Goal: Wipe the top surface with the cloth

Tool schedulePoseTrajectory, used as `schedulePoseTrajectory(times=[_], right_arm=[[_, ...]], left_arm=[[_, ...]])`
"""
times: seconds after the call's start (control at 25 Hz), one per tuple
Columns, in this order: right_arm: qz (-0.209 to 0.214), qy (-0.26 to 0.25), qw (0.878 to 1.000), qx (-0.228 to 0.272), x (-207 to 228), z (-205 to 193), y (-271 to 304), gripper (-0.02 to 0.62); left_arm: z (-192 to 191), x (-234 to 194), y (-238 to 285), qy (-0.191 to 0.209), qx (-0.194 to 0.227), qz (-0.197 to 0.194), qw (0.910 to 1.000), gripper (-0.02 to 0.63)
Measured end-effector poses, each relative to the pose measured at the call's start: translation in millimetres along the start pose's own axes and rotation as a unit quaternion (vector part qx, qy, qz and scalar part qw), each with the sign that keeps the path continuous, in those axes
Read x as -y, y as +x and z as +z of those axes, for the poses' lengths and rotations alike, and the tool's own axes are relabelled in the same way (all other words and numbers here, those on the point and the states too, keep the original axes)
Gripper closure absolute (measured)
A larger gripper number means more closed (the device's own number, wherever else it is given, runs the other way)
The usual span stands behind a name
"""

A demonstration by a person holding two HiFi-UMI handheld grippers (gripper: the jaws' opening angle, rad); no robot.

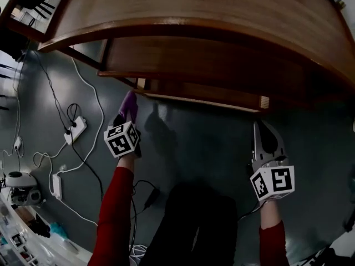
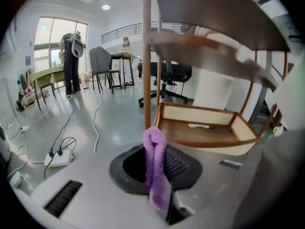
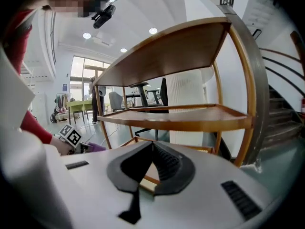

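Observation:
The wooden shelf unit's top surface [image 1: 194, 4] fills the upper head view, with lower shelves [image 1: 211, 65] showing beneath it. My left gripper [image 1: 126, 117] hangs over the floor below the shelf's left front and is shut on a purple cloth [image 1: 130, 104]. In the left gripper view the cloth [image 2: 155, 163] stands up folded between the jaws of this gripper [image 2: 155, 149]. My right gripper [image 1: 262, 131] is lower right, shut with its tips touching and nothing held [image 3: 153, 146]. It faces the middle shelf [image 3: 190, 116]. The top's upper face is hidden in both gripper views.
White power strips [image 1: 76, 130] [image 1: 56, 186] and cables lie on the grey floor at left. The shelf's bottom tray has a cane rim [image 2: 205, 114]. An office chair [image 2: 169, 75] and a standing person [image 2: 71, 61] are far behind. Stair railing [image 3: 281, 80] rises at right.

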State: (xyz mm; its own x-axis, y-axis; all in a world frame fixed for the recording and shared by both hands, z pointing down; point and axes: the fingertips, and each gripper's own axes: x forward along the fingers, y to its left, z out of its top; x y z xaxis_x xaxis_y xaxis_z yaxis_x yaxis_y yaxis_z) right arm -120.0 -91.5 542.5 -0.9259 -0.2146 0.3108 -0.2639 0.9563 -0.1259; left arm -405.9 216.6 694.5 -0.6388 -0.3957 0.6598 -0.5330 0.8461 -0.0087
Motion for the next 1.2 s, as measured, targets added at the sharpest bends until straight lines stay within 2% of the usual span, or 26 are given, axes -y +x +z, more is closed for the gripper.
schedulePoseTrajectory(times=[0.08, 0.2, 0.32, 0.44, 0.56, 0.68, 0.84, 1.12, 1.2], right_arm=[[0.014, -0.002, 1.000, -0.015, -18, 17, -11, 0.583], [0.039, -0.003, 0.999, -0.023, -53, 56, -16, 0.583], [0.062, -0.010, 0.998, -0.025, -87, 98, -18, 0.583], [0.075, -0.013, 0.997, -0.033, -110, 126, -25, 0.583], [0.089, -0.019, 0.995, -0.036, -126, 150, -28, 0.583], [0.096, -0.024, 0.995, -0.035, -136, 172, -29, 0.583], [0.101, -0.028, 0.994, -0.029, -147, 191, -34, 0.583], [0.095, -0.022, 0.995, -0.028, -145, 196, -40, 0.583], [0.095, -0.023, 0.995, -0.035, -145, 194, -42, 0.583]], left_arm=[[21, 18, -45, -0.003, 0.013, -0.019, 0.9997, 0.552], [79, 31, -116, 0.071, 0.055, -0.035, 0.9953, 0.552], [152, 21, -177, 0.135, 0.110, -0.018, 0.9846, 0.552], [208, 1, -221, 0.151, 0.150, 0.006, 0.9771, 0.552], [244, -9, -253, 0.157, 0.178, 0.018, 0.9713, 0.552], [266, -9, -274, 0.166, 0.193, 0.021, 0.9668, 0.552], [273, -12, -282, 0.165, 0.192, 0.018, 0.9672, 0.552], [277, -9, -274, 0.150, 0.194, 0.008, 0.9695, 0.552], [276, -6, -276, 0.171, 0.197, 0.018, 0.9652, 0.552]])
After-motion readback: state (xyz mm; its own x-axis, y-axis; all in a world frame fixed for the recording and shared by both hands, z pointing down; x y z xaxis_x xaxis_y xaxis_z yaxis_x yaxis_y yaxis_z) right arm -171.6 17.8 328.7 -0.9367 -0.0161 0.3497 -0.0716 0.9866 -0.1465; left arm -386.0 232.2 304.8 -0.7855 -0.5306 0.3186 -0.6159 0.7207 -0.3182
